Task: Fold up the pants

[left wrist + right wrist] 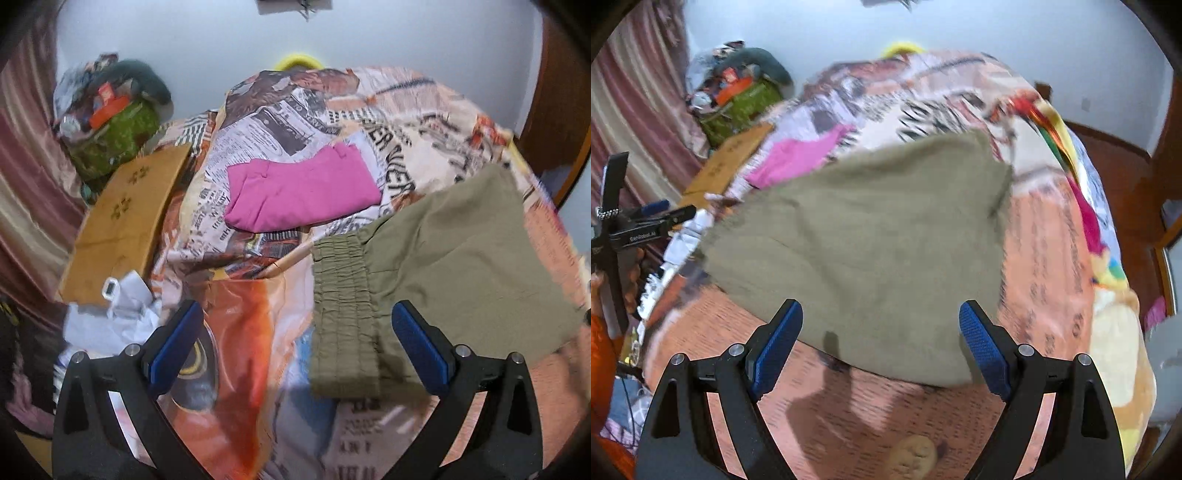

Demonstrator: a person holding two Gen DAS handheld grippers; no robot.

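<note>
Olive-green pants (443, 258) lie folded on the bed, their elastic waistband (343, 317) towards my left gripper. In the right wrist view the same pants (868, 251) fill the middle of the bed as a flat folded pile. My left gripper (295, 321) hangs open above the waistband, nothing between its blue pads. My right gripper (881, 321) is also open, above the near edge of the pants, holding nothing. The left gripper (646, 221) shows at the left edge of the right wrist view, with a hand behind it.
A folded pink garment (299, 192) lies farther back on the newspaper-print bedspread (258, 122). A cardboard sheet (125, 221), a green bag (118, 136) with clutter, and crumpled white paper (122, 317) sit at the left. A curtain hangs left; a wall stands behind.
</note>
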